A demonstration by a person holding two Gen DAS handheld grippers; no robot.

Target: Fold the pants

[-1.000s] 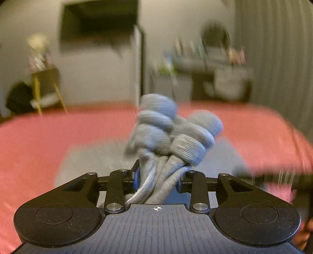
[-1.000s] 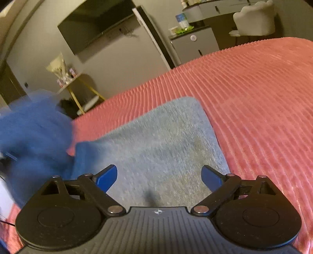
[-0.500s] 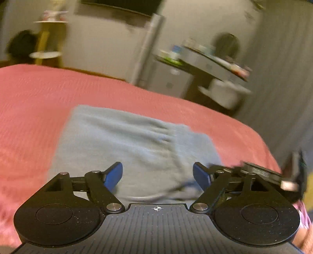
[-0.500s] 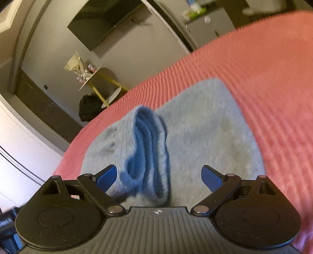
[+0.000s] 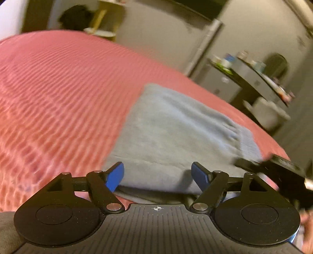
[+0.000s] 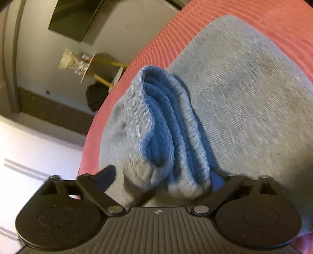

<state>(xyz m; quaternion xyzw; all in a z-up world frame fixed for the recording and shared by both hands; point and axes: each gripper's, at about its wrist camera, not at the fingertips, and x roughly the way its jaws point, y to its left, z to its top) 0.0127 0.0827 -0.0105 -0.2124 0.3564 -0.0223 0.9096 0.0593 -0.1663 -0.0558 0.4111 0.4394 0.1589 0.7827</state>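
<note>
Grey-blue pants point(image 5: 176, 136) lie folded flat on a pink ribbed bedspread point(image 5: 58, 88). My left gripper point(image 5: 157, 174) is open and empty, just short of the near edge of the fold. In the right wrist view the bunched ribbed cuffs point(image 6: 162, 127) of the pants stand up between the fingers of my right gripper point(image 6: 162, 179). Its jaws are wide apart on either side of the cuffs and do not pinch them. The flat pants point(image 6: 244, 97) spread out behind. The right gripper's black body point(image 5: 277, 172) shows at the right of the left wrist view.
The bedspread point(image 6: 225, 11) reaches the bed's edge on the left in the right wrist view. Beyond the bed stand a dark desk with small items point(image 5: 254, 78), a white chair point(image 5: 268, 113), a yellow-legged side table point(image 6: 101, 66) and a wall-mounted television point(image 6: 74, 17).
My left gripper held the bunched cuffs a second ago, then opened and let them go on the pants. My right gripper has moved in until the cuffs stand between its open fingers.
</note>
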